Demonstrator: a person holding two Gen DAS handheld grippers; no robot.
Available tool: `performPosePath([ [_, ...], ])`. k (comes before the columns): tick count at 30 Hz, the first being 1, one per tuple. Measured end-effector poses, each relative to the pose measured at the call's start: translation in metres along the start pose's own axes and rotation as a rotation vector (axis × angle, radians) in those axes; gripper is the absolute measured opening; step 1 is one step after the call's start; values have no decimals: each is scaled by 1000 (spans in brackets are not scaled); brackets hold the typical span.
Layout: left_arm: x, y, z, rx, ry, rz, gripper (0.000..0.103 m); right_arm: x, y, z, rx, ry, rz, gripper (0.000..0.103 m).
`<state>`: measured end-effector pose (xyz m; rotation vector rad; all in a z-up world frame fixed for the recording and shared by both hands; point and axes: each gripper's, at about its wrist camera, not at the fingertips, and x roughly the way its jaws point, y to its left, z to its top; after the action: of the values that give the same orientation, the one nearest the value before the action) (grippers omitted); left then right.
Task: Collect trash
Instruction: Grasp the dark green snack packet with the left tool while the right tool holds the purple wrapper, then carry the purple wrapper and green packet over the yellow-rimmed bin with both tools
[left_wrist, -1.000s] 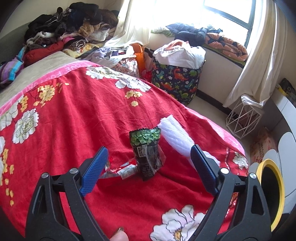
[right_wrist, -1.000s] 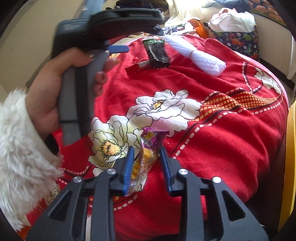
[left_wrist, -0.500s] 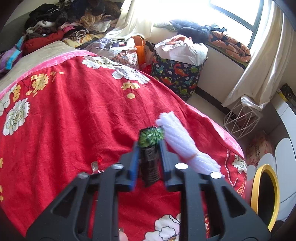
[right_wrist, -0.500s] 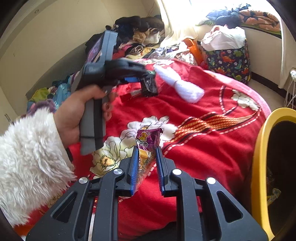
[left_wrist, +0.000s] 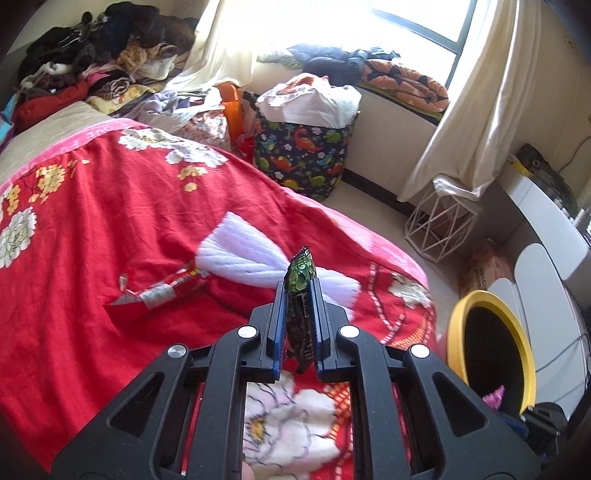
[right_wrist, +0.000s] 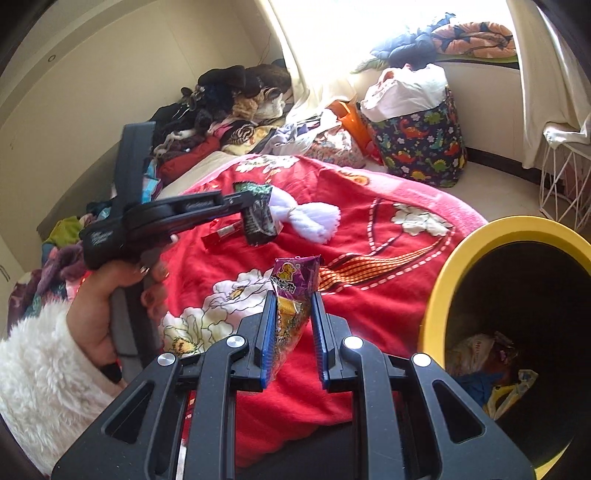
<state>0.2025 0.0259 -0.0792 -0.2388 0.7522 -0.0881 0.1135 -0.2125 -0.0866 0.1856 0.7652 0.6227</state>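
My left gripper (left_wrist: 298, 295) is shut on a black and green snack wrapper (left_wrist: 301, 273) and holds it above the red bedspread (left_wrist: 110, 229). It also shows in the right wrist view (right_wrist: 258, 218), held by a hand. My right gripper (right_wrist: 292, 314) is shut on a purple and yellow snack packet (right_wrist: 293, 291) just left of the yellow-rimmed trash bin (right_wrist: 436, 295). The bin (left_wrist: 491, 350) holds several wrappers. A red and silver wrapper (left_wrist: 162, 291) and a white foam roll (left_wrist: 251, 254) lie on the bed.
A dinosaur-print basket (left_wrist: 306, 155) full of laundry stands past the bed's far edge. A white wire stool (left_wrist: 439, 225) stands by the curtain. Clothes are piled at the bed's head (left_wrist: 103, 59). White furniture (left_wrist: 546, 229) is behind the bin.
My left gripper closed on the black and green wrapper and lifted it off the bed. My right gripper carried the purple packet up and right, close to the bin.
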Motion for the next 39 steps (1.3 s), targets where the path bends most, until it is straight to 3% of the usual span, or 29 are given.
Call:
performPosePath([
  [19,-29,-81,-27,117,7,-148,7,-48,-51,16,89,-121,-101,18],
  [39,-36,-136,-47,223,34,-234,7,-92,-103,16,162,-204,-247,18],
])
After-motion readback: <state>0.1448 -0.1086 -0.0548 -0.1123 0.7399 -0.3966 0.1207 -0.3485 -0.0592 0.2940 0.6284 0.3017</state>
